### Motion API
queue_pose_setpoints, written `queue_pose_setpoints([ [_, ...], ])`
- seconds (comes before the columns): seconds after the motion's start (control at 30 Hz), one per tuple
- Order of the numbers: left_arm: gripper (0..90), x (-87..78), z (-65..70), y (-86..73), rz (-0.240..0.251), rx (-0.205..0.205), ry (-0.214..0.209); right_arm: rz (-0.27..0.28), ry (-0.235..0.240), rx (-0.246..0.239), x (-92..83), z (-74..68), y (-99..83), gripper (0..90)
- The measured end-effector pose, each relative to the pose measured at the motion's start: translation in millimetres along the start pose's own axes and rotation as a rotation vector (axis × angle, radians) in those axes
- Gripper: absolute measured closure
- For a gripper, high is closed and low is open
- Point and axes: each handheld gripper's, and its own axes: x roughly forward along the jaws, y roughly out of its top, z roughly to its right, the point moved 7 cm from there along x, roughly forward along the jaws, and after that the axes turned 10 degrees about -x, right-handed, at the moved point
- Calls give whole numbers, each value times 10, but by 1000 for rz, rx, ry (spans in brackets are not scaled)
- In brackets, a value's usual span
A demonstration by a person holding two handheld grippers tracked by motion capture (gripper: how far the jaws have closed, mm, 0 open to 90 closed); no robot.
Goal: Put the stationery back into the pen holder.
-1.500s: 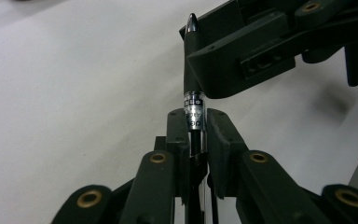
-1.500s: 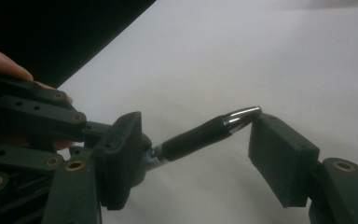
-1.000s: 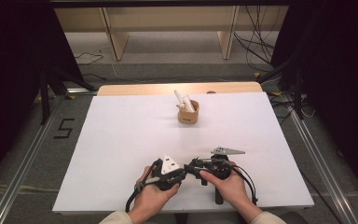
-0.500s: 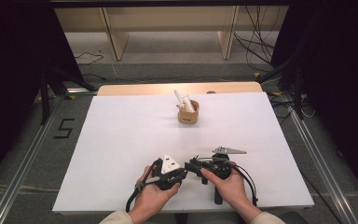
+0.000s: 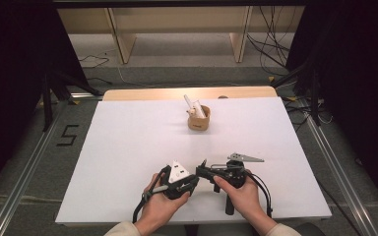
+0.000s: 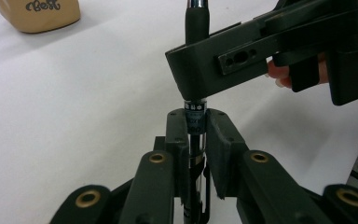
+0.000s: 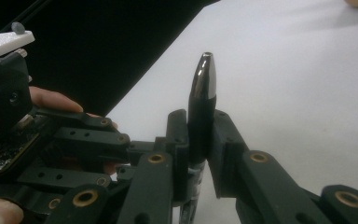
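Since the earlier frame, the right claw had just been closing, its jaws coming together on the pen; both hands otherwise sat where they were at the near edge of the white surface. From the high view, the left claw and the right one met tip to tip, well apart from the tan cup farther back. In the left gripper view, the left claw pinched the dark pen low on its barrel, while the other claw crossed above and gripped it higher up; the cup stood at the upper left. In the right gripper view, the right claw squeezed the pen just below its silver tip, with the left one beside it.
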Motion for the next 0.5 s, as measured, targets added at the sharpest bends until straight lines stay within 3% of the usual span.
queue_pose_setpoints([
  [0.27, 613, -14, -71, -24, 9, -4, 2, 29, -55, -109, -46, 18, 85, 798],
  [0.5, 503, -43, -196, -63, -1, -8, 18, 42, -90, -153, -83, 65, 156, 798],
])
